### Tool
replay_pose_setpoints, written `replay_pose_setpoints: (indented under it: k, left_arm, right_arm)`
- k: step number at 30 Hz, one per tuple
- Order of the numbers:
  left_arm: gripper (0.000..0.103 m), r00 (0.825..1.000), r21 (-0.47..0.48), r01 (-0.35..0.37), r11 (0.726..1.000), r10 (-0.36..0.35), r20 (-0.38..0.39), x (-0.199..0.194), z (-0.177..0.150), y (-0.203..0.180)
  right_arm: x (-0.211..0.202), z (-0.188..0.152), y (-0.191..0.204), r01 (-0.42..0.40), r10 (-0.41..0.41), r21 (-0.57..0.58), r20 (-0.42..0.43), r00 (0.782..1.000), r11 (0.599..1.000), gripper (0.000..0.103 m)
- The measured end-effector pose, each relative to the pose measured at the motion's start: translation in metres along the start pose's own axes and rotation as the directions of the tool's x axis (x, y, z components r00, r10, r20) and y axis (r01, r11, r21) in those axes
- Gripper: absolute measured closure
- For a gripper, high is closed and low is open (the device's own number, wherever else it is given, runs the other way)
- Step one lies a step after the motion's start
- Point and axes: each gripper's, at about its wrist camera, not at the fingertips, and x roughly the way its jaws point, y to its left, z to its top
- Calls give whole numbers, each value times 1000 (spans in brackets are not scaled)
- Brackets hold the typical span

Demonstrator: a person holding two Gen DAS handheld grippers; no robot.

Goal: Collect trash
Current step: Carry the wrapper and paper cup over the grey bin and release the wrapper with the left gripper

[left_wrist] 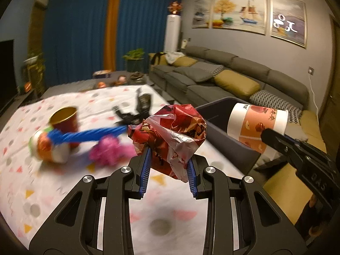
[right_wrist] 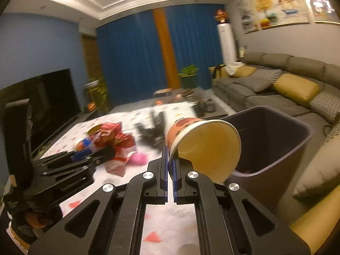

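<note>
Grey sofa (left_wrist: 223, 74) behind dark trash bin (right_wrist: 276, 140), patterned table (left_wrist: 63, 170) left of bin with cans and pink wrapper, left hand-held gripper (left_wrist: 169, 165) clamping crumpled red bag (left_wrist: 170, 131) near bin, right hand-held gripper (right_wrist: 170, 161) pinching paper cup (right_wrist: 204, 144) rim at bin's edge

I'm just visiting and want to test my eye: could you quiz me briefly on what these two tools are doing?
1. True or false: the right tool pinches the rim of the printed paper cup.
2. What does the left tool hold: A pink crumpled wad, B crumpled red foil snack wrapper, C gold-lined red cup?
3. Which container stands beside the patterned table, next to the sofa?

Key: 1 true. 2 B, the wrapper. 3 the dark plastic bin.
</note>
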Motion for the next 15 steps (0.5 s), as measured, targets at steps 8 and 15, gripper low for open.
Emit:
replay_pose_setpoints:
  k: [8,15]
  left_arm:
    - [74,996,44,86,995,-87,29,36,35,-50]
    - [73,989,74,143,987,-145,18,87,53,-85]
  right_arm:
    - [5,20,-50,148,-152,75,51,987,986,99]
    - [13,25,-78,216,-224,108,65,972,970,99]
